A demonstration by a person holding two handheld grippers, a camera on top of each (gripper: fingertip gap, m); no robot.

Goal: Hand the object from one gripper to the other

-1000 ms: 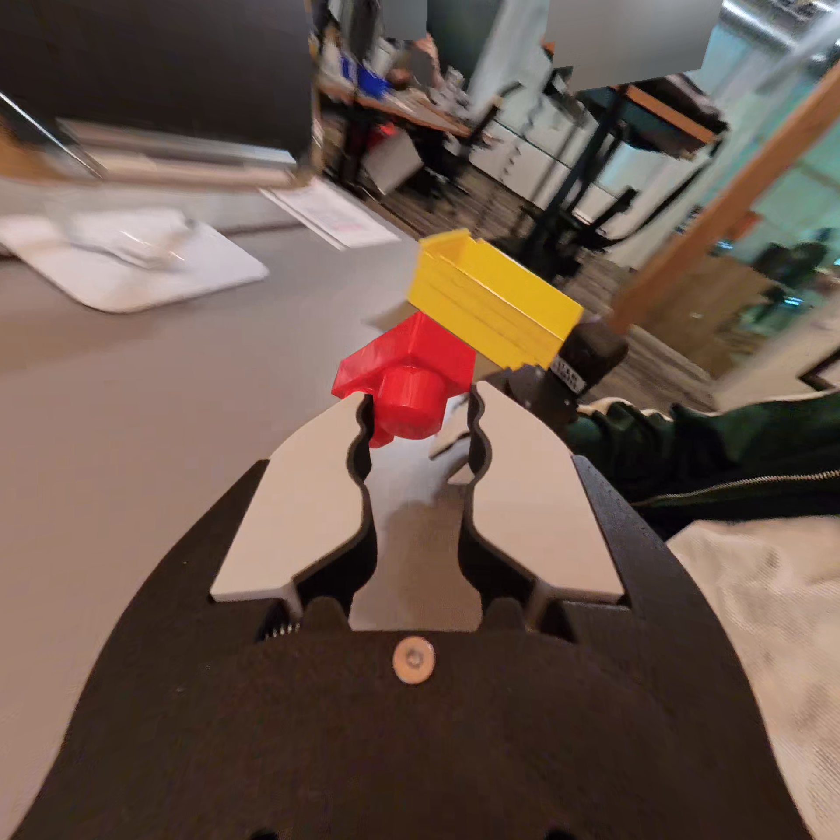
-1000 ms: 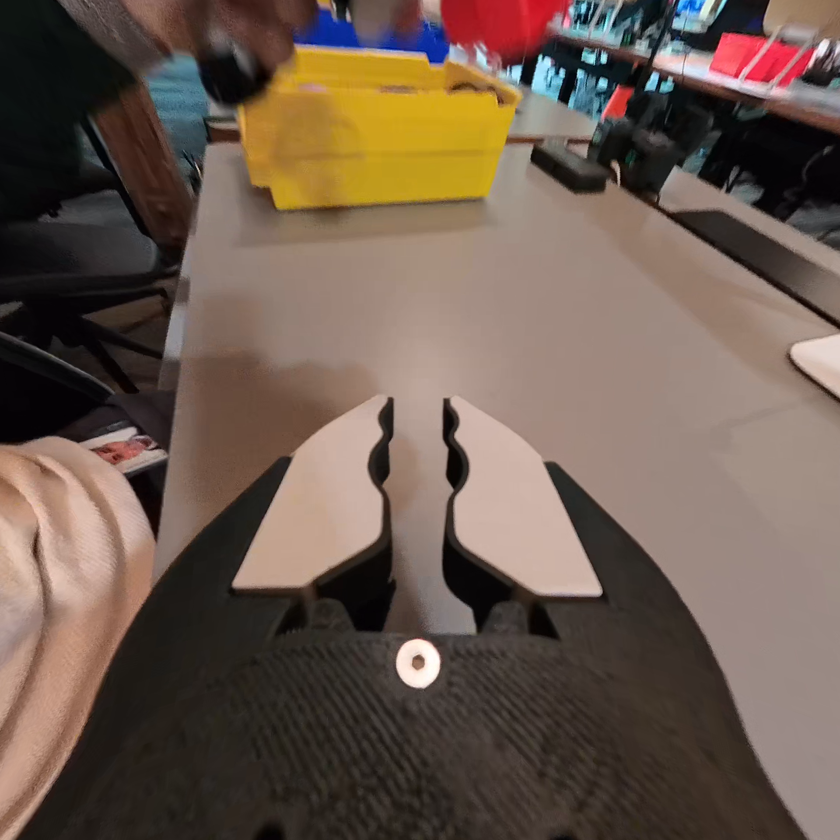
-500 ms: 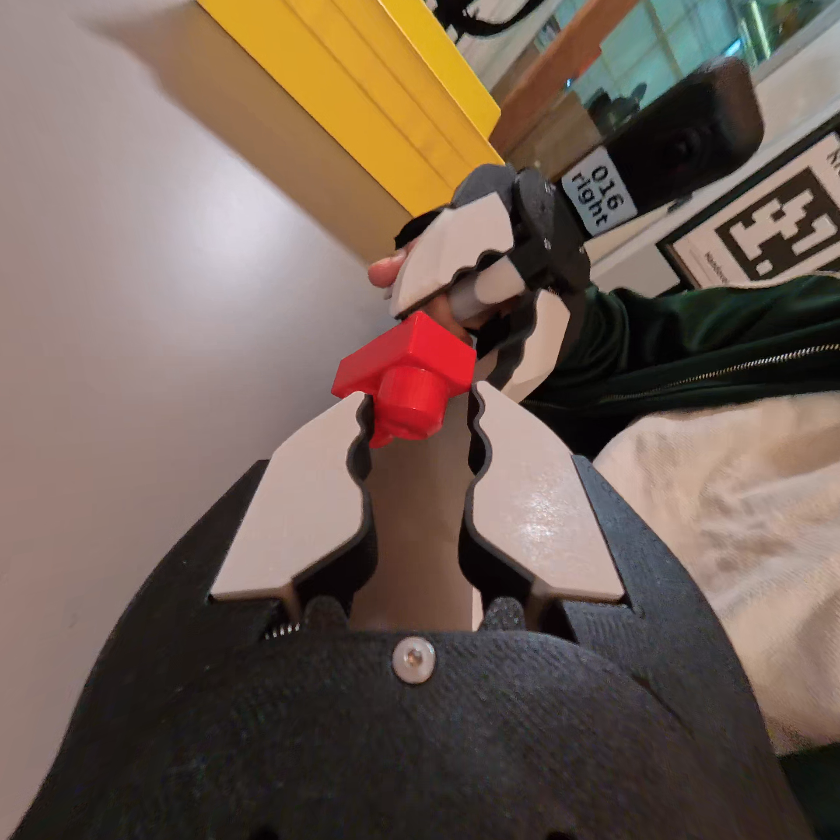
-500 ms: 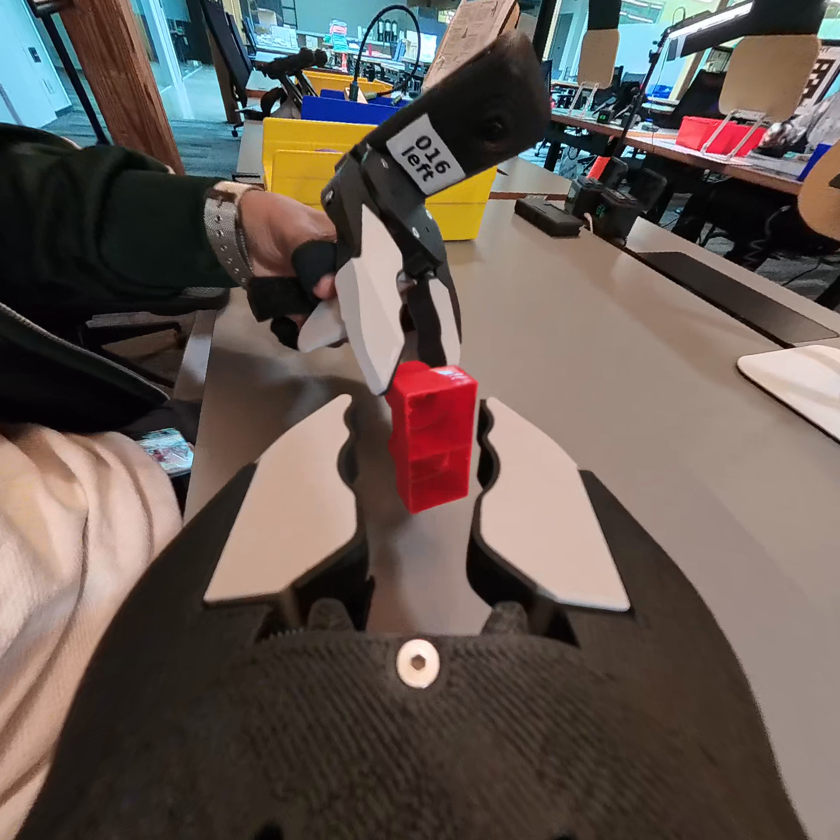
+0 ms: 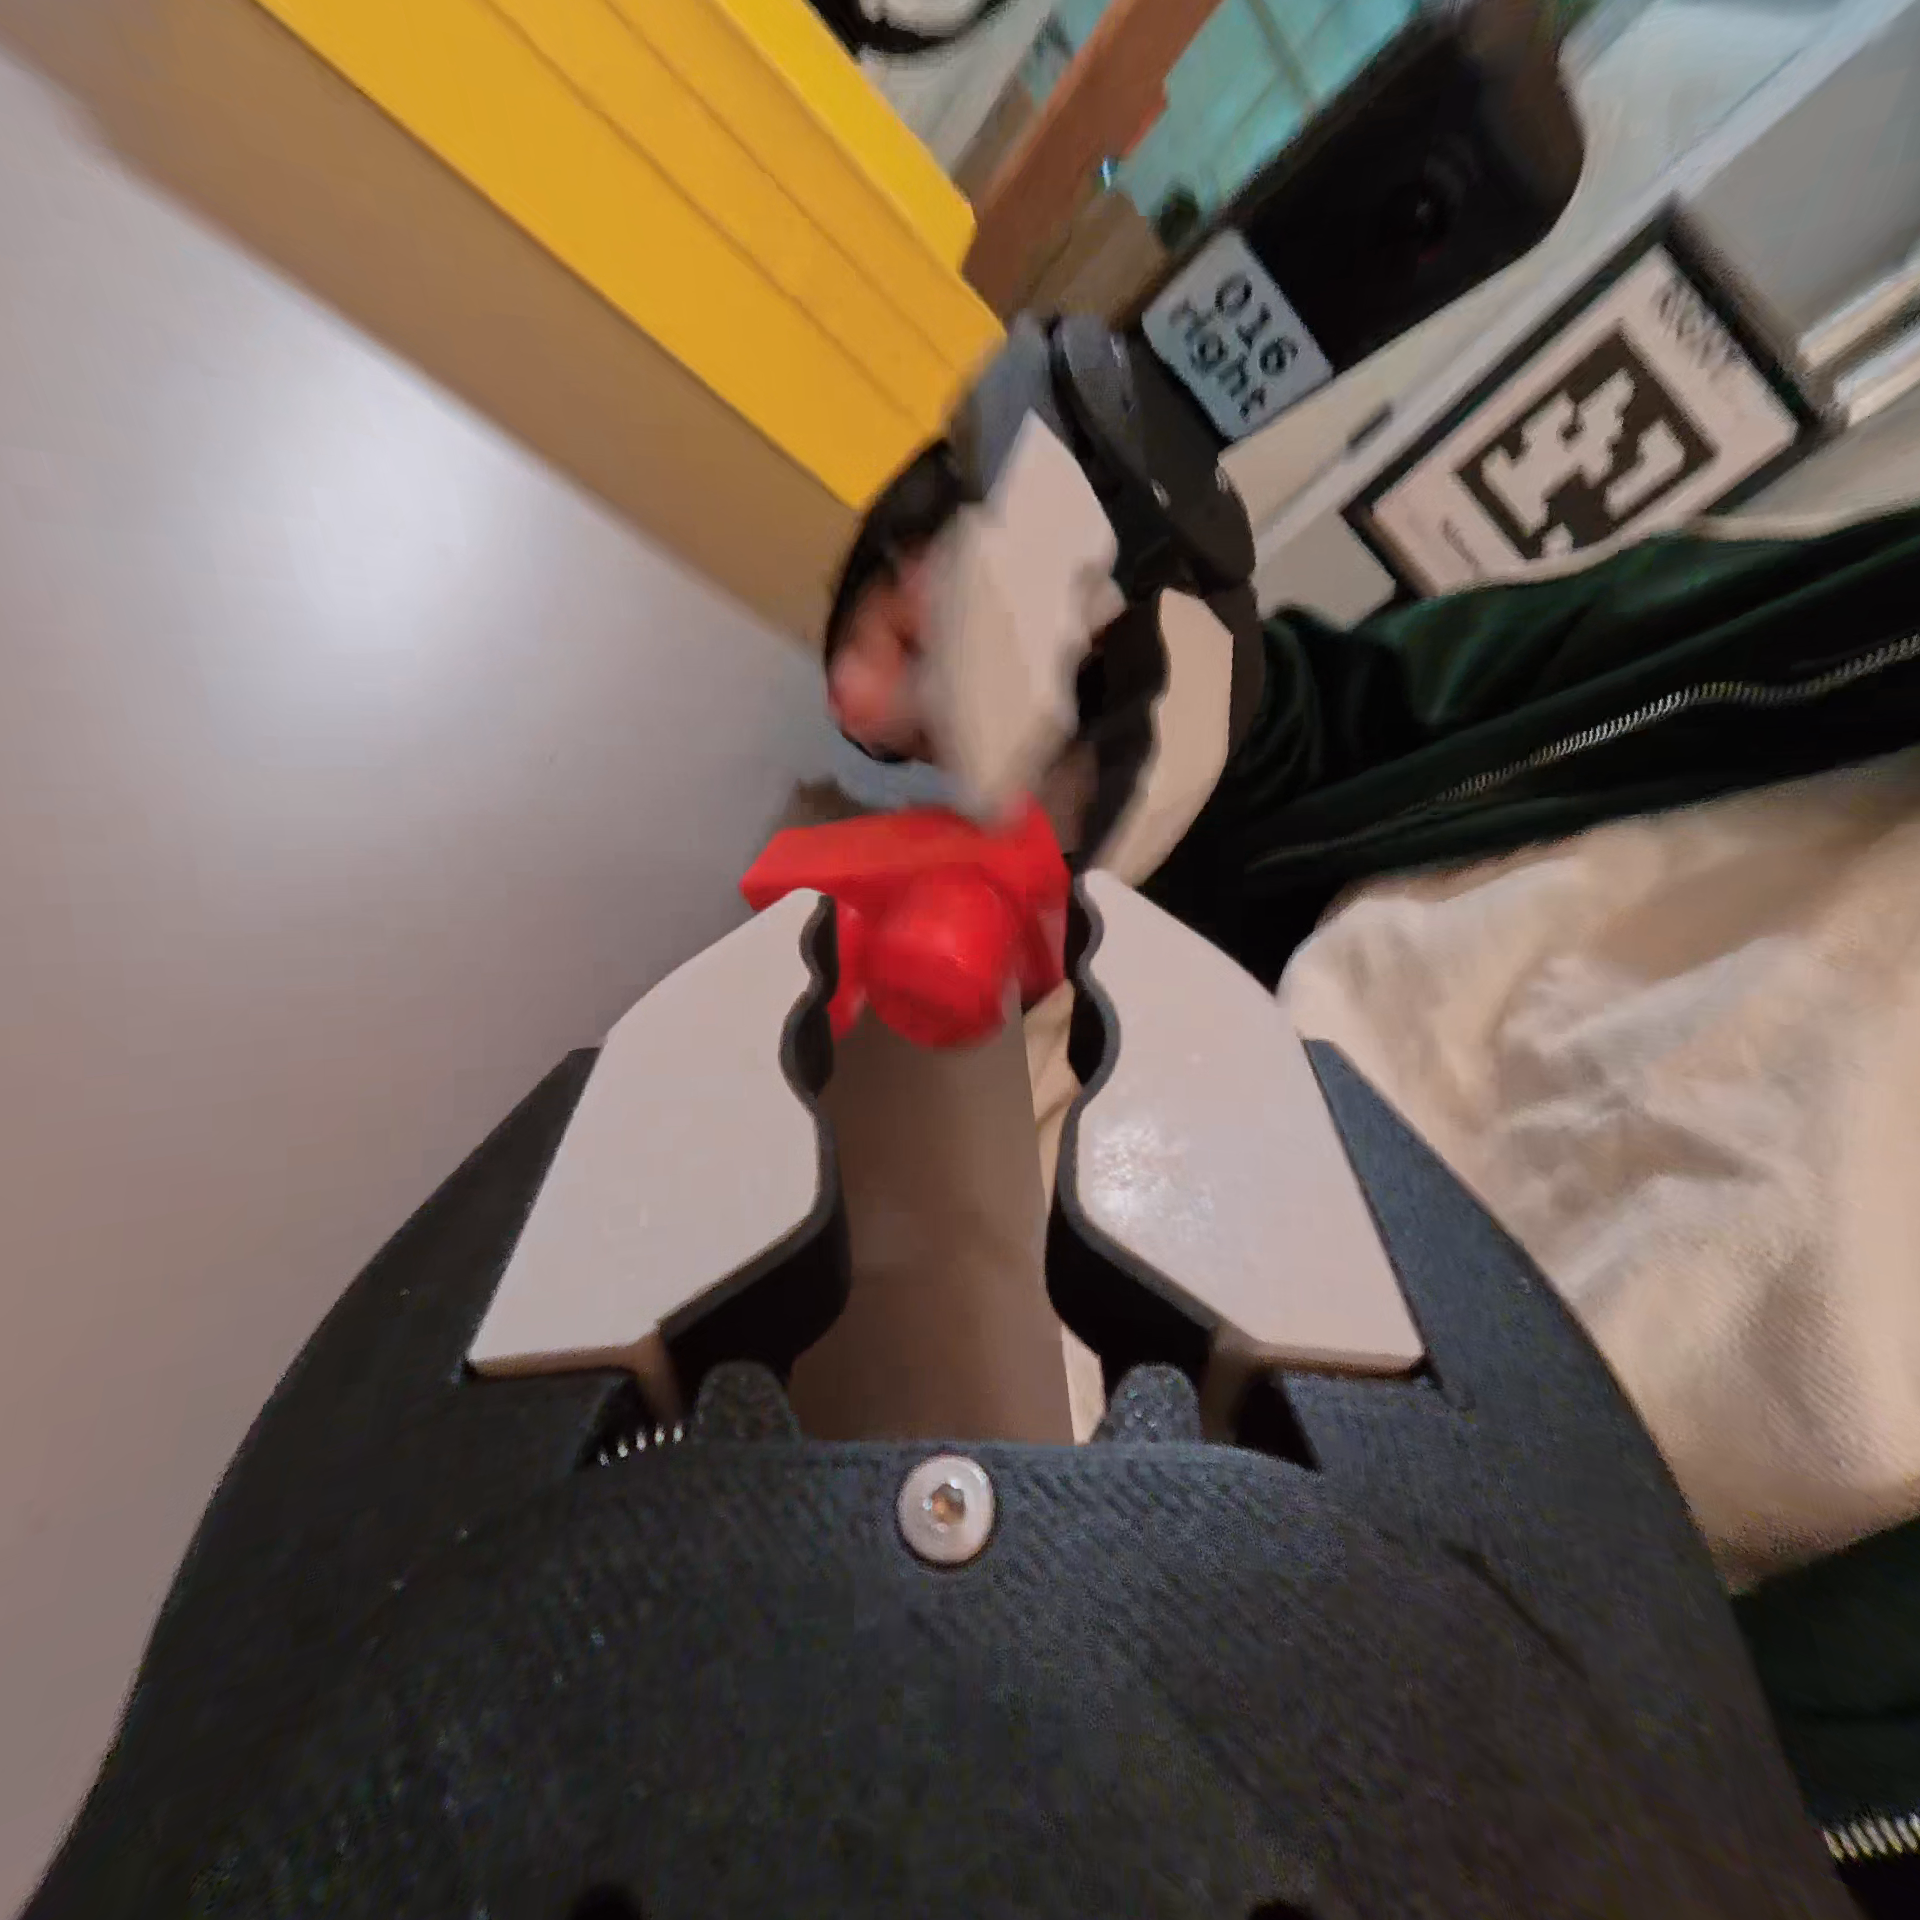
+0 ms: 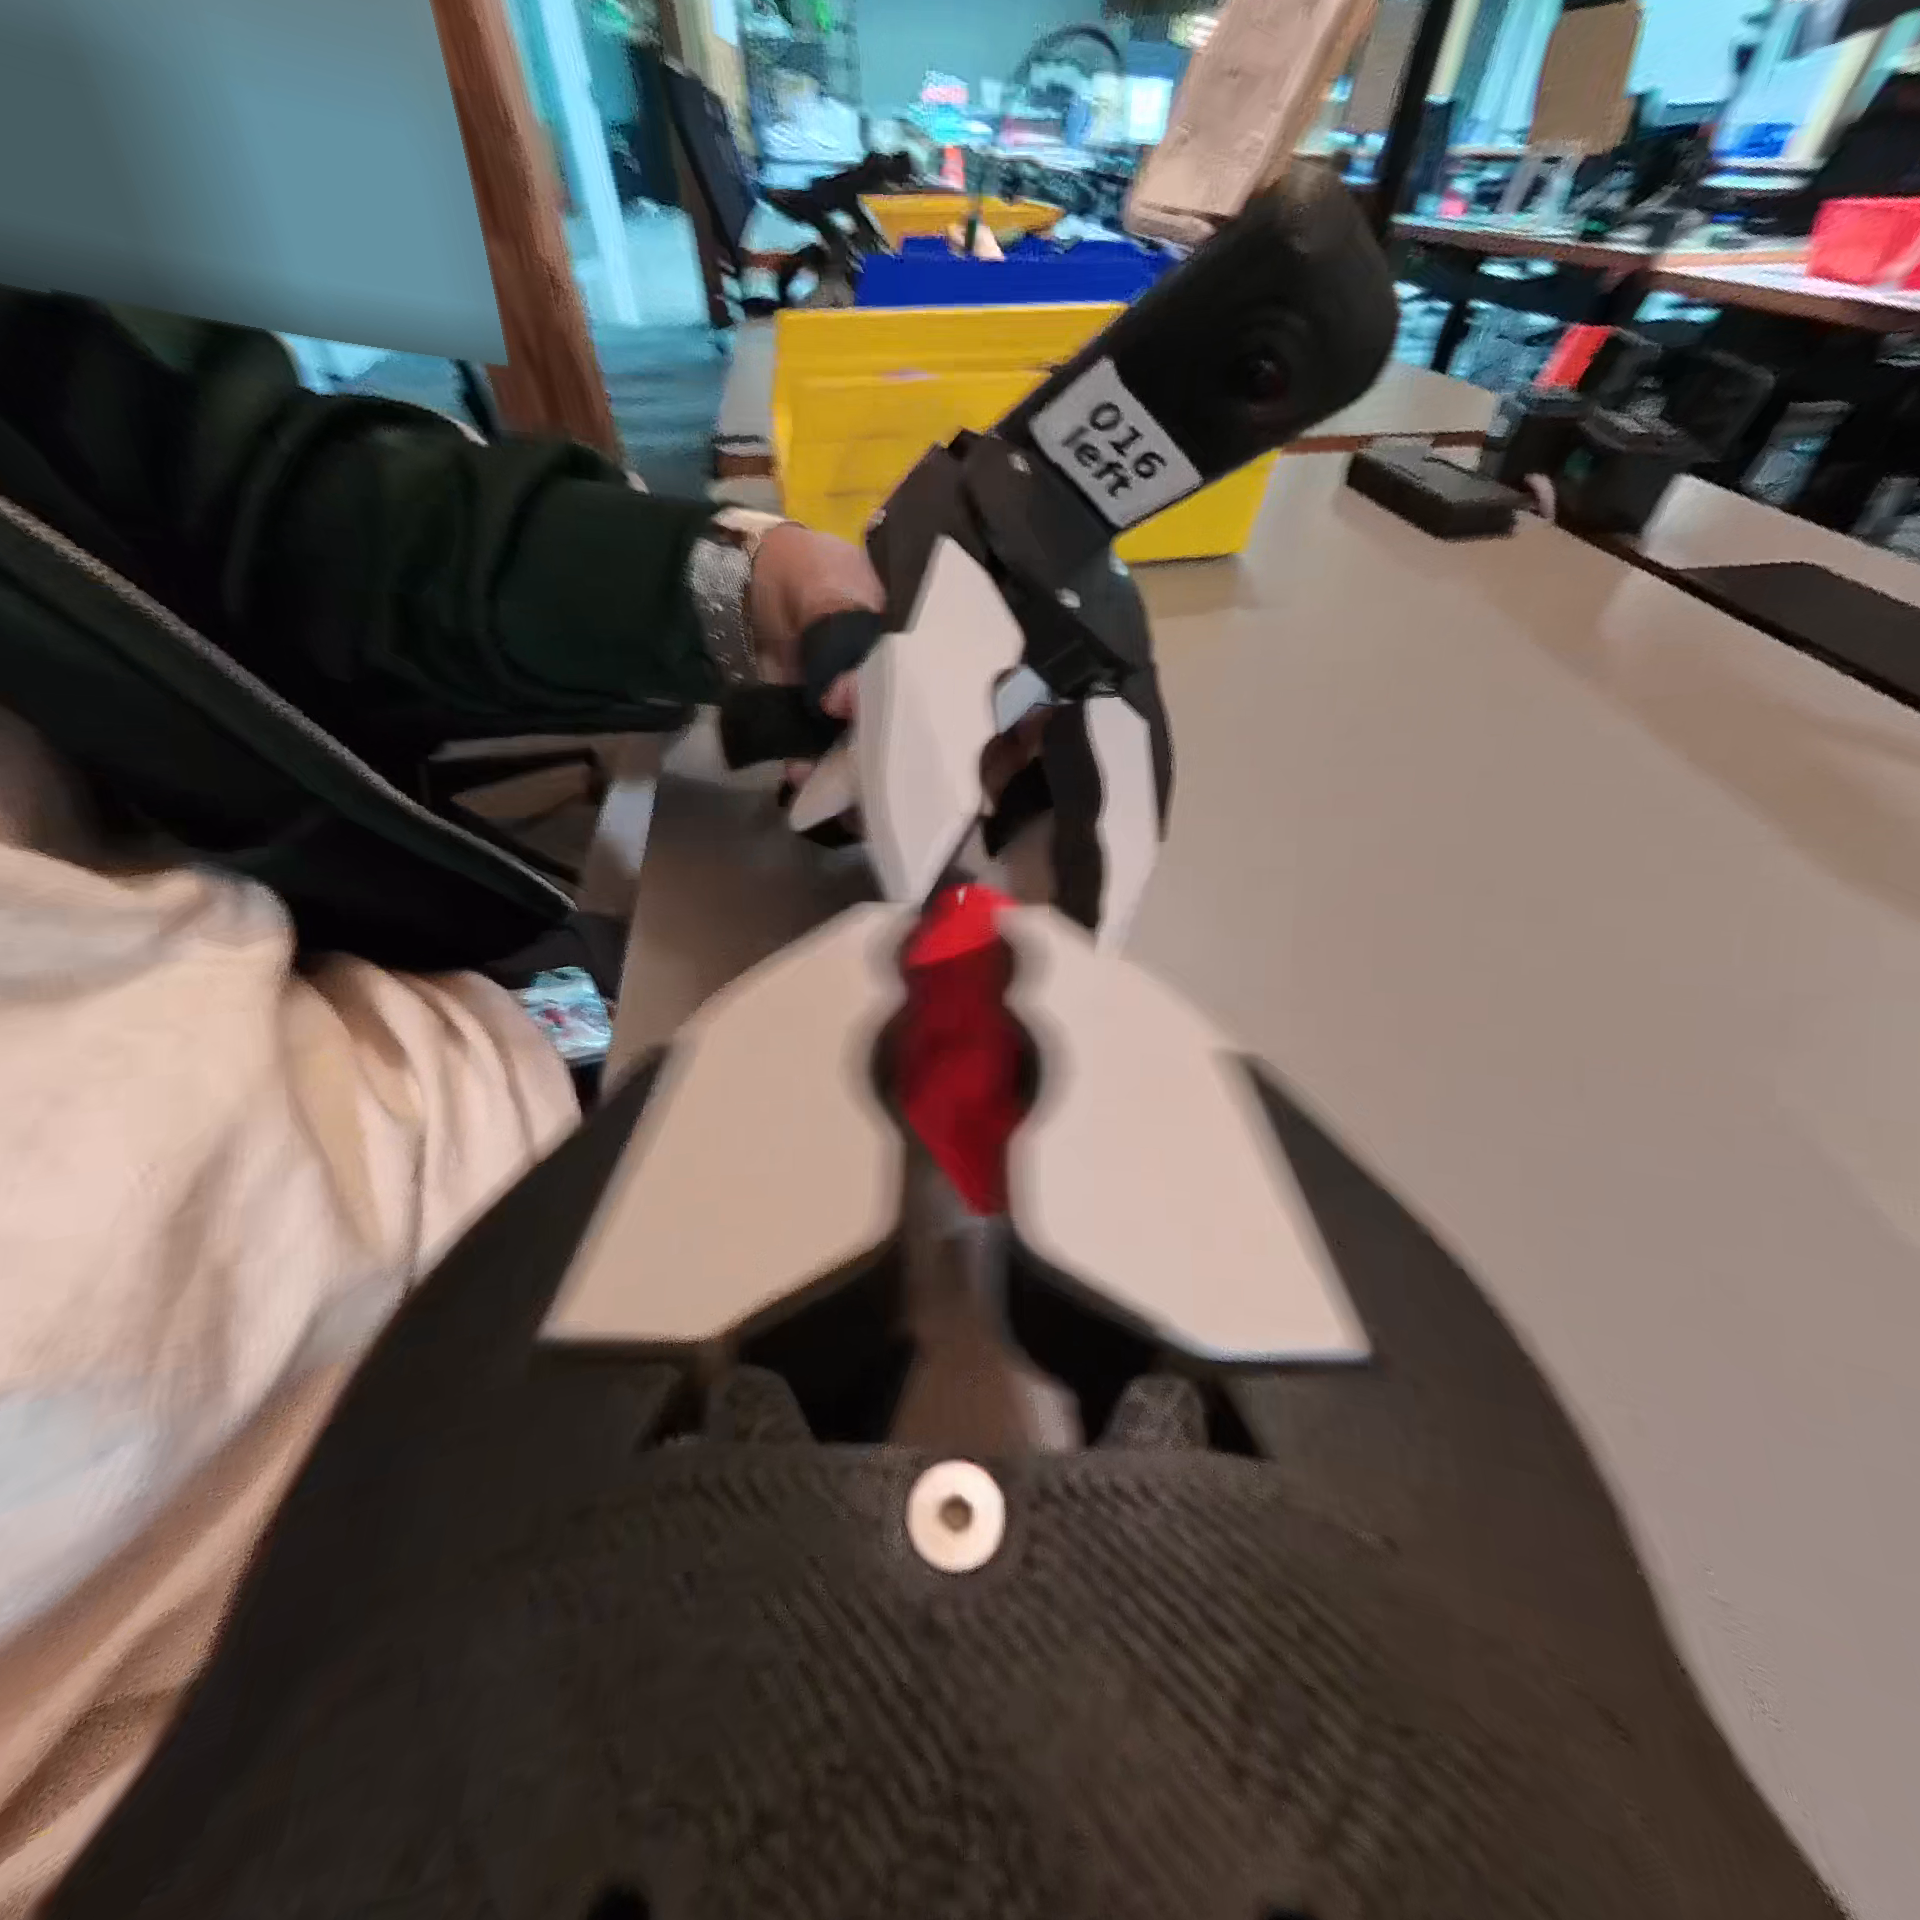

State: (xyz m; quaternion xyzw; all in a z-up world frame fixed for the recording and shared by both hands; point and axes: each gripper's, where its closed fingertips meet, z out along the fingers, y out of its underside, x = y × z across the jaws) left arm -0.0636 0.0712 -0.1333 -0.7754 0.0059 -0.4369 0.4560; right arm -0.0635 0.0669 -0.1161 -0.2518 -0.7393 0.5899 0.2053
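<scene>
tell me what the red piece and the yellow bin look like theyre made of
Red piece: looks like hard moulded or printed plastic, opaque with a slight sheen; one uniform colour, crisp edges and a rounded stub. Motion blur hides any finer texture.

Yellow bin: also seems rigid plastic, smooth and matte; solid even colour and stepped ridges along its wall, as on moulded storage bins.

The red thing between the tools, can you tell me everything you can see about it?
The red thing looks like hard, shiny plastic: a flat squarish plate with a round stubby knob sticking out of it. It is off the table, up in the air. The right tool is closed on it, with its fingers pressing both sides. The left tool sits around the knob end, its left finger against it; the blur hides whether it still squeezes.
</scene>
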